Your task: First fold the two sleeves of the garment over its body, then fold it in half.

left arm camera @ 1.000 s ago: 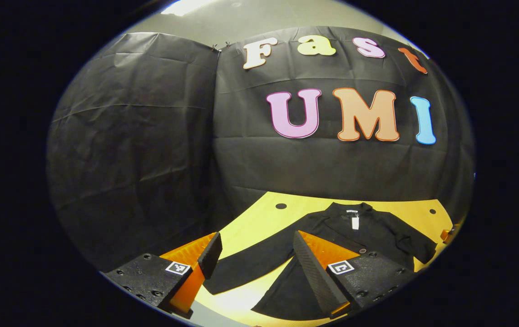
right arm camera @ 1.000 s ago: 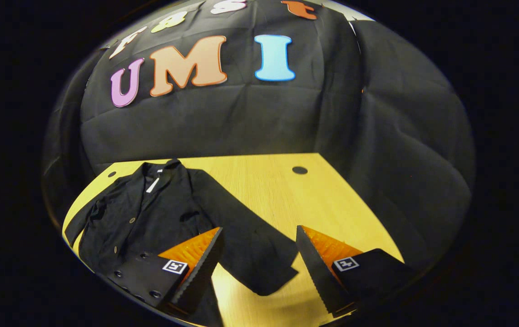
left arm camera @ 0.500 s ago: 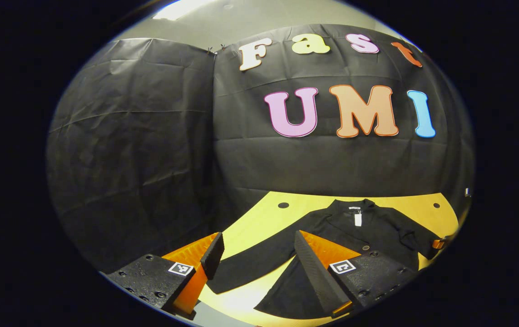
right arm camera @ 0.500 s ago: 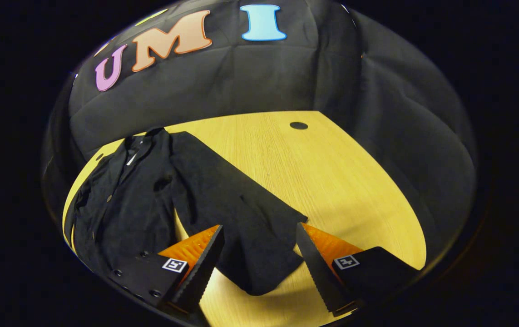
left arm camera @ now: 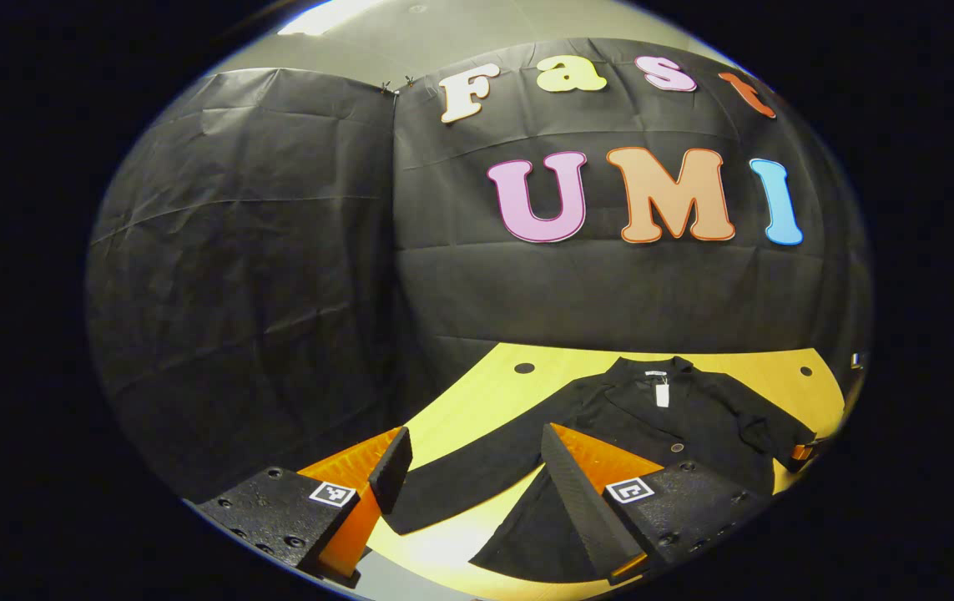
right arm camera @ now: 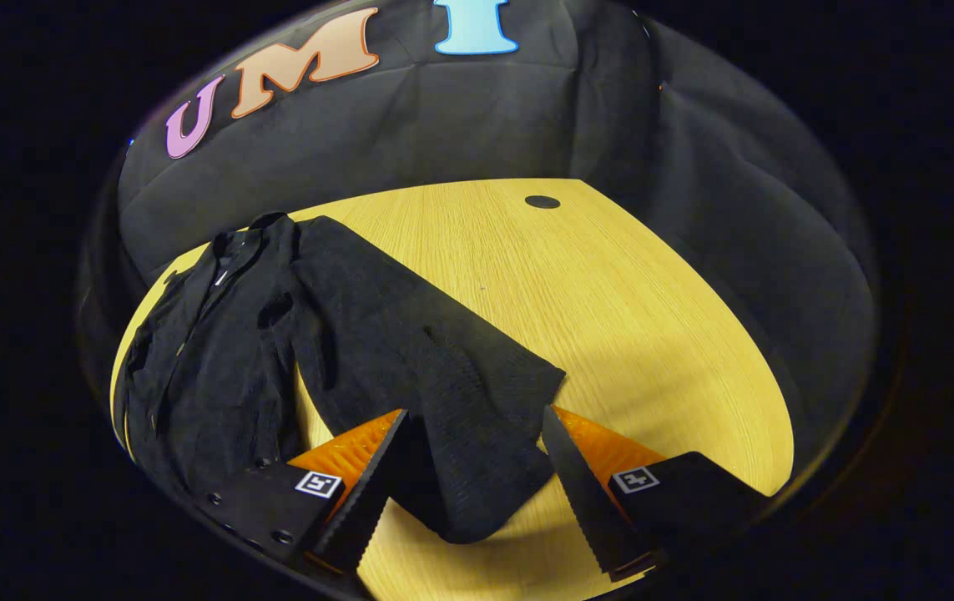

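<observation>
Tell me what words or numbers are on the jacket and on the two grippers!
On the jacket: the white tag at the collar is too small to read.
On the left gripper and the right gripper: the square markers are black-and-white patterns, not words.
No readable words or numbers on these.

A pale wooden desk (right arm camera: 610, 317) with a visible grain carries a single black garment (right arm camera: 234, 351), a buttoned jacket spread flat with its collar toward the back edge. One sleeve (right arm camera: 435, 376) stretches slantwise from the shoulder out over the middle of the desk, its cuff near the front edge, and the other sleeve (left arm camera: 468, 480) runs out toward the opposite side. Two small round dark holes sit near the back corners of the desk (left arm camera: 524, 368) (left arm camera: 805, 371).
</observation>
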Tool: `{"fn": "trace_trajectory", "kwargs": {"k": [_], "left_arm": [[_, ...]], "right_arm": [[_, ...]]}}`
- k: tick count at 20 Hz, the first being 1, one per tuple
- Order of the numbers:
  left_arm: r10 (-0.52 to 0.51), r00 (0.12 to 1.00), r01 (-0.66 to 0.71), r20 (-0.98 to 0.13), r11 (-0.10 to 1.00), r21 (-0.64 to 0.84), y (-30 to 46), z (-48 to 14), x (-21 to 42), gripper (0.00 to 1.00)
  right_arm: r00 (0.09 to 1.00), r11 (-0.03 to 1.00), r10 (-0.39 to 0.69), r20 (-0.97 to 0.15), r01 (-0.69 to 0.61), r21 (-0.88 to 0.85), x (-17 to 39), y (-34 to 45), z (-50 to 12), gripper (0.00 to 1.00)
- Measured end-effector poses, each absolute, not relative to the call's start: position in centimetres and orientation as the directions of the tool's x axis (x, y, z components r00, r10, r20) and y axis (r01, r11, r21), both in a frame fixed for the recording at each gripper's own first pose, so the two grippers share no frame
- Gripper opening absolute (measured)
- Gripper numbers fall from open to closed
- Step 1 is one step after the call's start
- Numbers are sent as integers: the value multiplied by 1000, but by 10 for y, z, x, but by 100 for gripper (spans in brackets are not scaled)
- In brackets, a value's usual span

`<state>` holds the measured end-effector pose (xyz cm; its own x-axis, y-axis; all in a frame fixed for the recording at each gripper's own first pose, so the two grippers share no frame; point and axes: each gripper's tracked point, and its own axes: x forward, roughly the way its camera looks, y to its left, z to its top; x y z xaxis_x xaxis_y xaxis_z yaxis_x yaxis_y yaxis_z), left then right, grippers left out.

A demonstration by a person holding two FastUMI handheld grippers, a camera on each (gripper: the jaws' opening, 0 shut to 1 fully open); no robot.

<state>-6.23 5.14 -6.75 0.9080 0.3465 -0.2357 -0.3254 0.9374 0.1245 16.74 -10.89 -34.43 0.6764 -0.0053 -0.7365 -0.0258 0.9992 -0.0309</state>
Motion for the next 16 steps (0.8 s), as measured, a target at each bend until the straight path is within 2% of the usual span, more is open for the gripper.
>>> {"fn": "trace_trajectory", "kwargs": {"k": [2,3,4,6,7,8,11,13,14,16], "left_arm": [[339,910,-319,-240,940,119,50,-71,-63,96],[332,911,-312,-243,943,117,49,-73,-62,96],[326,912,-306,-247,945,116,48,-74,-61,96],[316,916,-295,-246,948,118,46,-75,-60,93],[309,919,-287,-246,950,123,44,-75,-60,93],[303,921,-279,-244,951,131,43,-75,-59,96],[285,930,-255,-232,955,152,40,-71,-57,96],[269,935,-240,-230,960,145,36,-72,-56,96],[258,938,-231,-232,963,139,33,-73,-55,96],[244,940,-218,-239,967,131,32,-76,-56,96]], "right_arm": [[677,999,9,-736,-43,-27,168,-109,-344,99],[677,999,14,-736,-45,-21,169,-110,-344,86],[678,999,17,-735,-46,-19,170,-110,-344,80],[676,999,28,-737,-51,-9,169,-109,-343,72],[677,999,29,-735,-49,-7,171,-109,-343,61],[672,998,48,-739,-57,13,169,-104,-345,62],[662,997,69,-746,-28,67,168,-100,-344,24],[658,996,76,-749,-24,80,170,-98,-345,22],[662,996,77,-746,-23,82,170,-99,-344,16],[658,997,68,-750,-23,71,170,-99,-344,16]]}}
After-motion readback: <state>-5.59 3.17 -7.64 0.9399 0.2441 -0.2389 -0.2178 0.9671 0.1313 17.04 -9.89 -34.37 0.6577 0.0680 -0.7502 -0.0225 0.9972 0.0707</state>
